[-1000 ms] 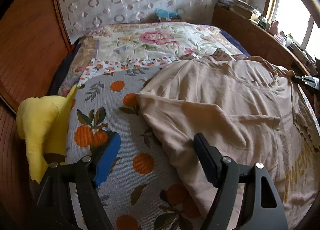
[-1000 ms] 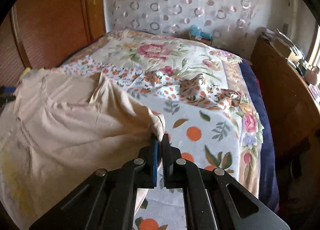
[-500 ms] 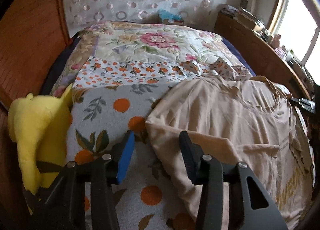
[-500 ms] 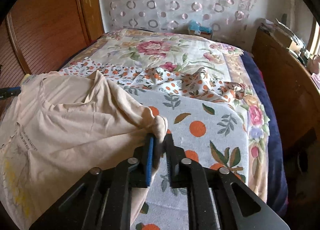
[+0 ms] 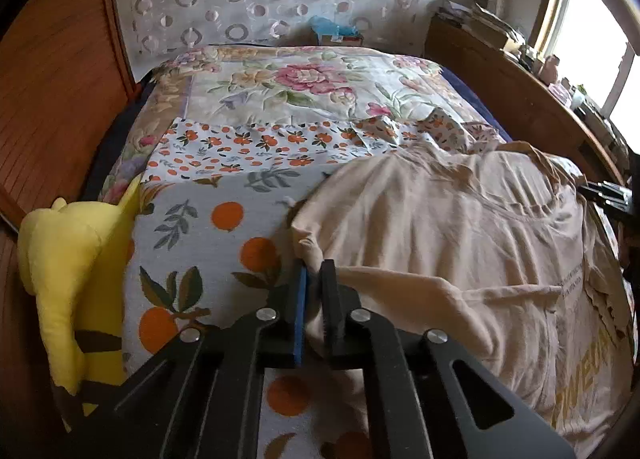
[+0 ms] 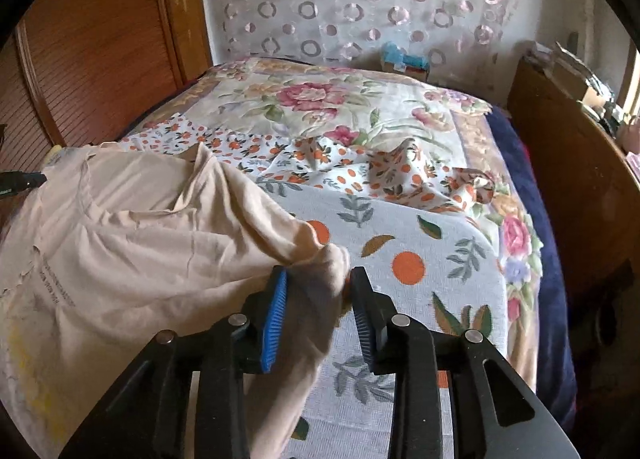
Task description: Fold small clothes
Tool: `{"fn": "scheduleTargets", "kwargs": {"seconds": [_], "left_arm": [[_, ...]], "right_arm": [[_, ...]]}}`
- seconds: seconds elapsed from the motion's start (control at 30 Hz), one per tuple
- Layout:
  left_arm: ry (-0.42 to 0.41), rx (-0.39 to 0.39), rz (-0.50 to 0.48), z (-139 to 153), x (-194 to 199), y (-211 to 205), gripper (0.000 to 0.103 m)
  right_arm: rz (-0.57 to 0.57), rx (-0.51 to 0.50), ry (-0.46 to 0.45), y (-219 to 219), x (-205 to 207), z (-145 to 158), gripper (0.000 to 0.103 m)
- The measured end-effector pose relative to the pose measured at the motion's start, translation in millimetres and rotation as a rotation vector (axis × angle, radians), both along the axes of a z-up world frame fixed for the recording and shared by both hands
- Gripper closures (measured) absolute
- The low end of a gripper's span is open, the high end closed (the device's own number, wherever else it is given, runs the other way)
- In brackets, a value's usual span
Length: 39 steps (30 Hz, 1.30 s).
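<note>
A beige T-shirt (image 5: pixel 460 227) with yellow print lies spread on the bed; it also shows in the right wrist view (image 6: pixel 132 231). My left gripper (image 5: pixel 316 271) is shut on the shirt's left edge, pinching a fold of cloth. My right gripper (image 6: pixel 320 279) is open, its jaws apart, with the shirt's right sleeve end bunched loosely between the fingers (image 6: pixel 276 307).
The bed carries an orange-print cover (image 5: pixel 208 243) and a floral quilt (image 5: pixel 304 87). A yellow plush toy (image 5: pixel 68 279) stands at the left edge. Wooden wardrobe (image 6: pixel 92 43) on the left, wooden sideboard (image 6: pixel 568 163) on the right, a blue box (image 6: pixel 404 61) at the headboard.
My left gripper moved onto the shirt's edge and closed on it. My right gripper, shut on the sleeve before, has opened.
</note>
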State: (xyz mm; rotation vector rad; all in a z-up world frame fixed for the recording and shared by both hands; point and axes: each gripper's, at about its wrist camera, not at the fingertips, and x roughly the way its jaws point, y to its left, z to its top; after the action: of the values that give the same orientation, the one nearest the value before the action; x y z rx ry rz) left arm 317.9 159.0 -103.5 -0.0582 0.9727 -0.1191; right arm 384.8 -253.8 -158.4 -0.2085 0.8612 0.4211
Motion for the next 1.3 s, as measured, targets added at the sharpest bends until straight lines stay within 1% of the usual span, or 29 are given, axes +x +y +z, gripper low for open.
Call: {"fn": "scheduleTargets", "kwargs": {"seconds": [0.03, 0.07, 0.1, 0.2, 0.3, 0.37, 0.43, 0.57, 0.67, 0.8, 0.9, 1.07, 1.17, 1.23, 1.3], "left_arm": [[-0.006, -0.001, -0.007, 2, -3, -4, 0.097], [-0.014, -0.01, -0.021, 6, -7, -9, 0.097], [-0.024, -0.015, -0.031, 10, -13, -13, 0.098], [-0.087, -0.037, -0.06, 34, -40, -28, 0.098], [-0.146, -0.066, -0.087, 57, -74, -40, 0.098], [-0.177, -0.082, -0.097, 69, -96, -45, 0.098], [-0.202, -0.096, -0.109, 79, -119, -49, 0.098], [-0.251, -0.081, -0.116, 94, -167, -51, 0.098], [-0.287, -0.093, -0.109, 102, -206, -49, 0.098], [-0.316, -0.131, -0.088, 110, -255, -41, 0.098], [-0.334, -0.125, -0.085, 115, -283, -37, 0.098], [-0.314, -0.115, -0.074, 116, -313, -29, 0.098], [-0.324, -0.125, -0.064, 124, -335, -24, 0.098], [-0.34, -0.13, -0.059, 131, -348, -22, 0.098], [-0.34, -0.123, -0.053, 131, -358, -23, 0.098]], "right_arm": [[0.022, 0.007, 0.013, 2, -1, 1, 0.092], [0.036, -0.009, 0.005, 6, -4, 3, 0.093], [0.045, -0.025, -0.02, 9, -10, 6, 0.097], [0.083, 0.006, -0.086, 11, -33, 25, 0.098], [0.093, 0.059, -0.149, 6, -67, 48, 0.098], [0.1, 0.085, -0.186, 0, -96, 63, 0.098], [0.11, 0.099, -0.208, -6, -124, 71, 0.098], [0.115, 0.108, -0.251, -23, -182, 85, 0.098], [0.112, 0.131, -0.273, -41, -225, 88, 0.098], [0.145, 0.125, -0.258, -54, -274, 81, 0.098], [0.159, 0.096, -0.252, -67, -306, 78, 0.099], [0.123, 0.137, -0.25, -91, -341, 99, 0.099], [0.128, 0.11, -0.254, -93, -361, 106, 0.099], [0.141, 0.109, -0.236, -93, -373, 108, 0.099], [0.142, 0.089, -0.216, -94, -381, 108, 0.098]]}}
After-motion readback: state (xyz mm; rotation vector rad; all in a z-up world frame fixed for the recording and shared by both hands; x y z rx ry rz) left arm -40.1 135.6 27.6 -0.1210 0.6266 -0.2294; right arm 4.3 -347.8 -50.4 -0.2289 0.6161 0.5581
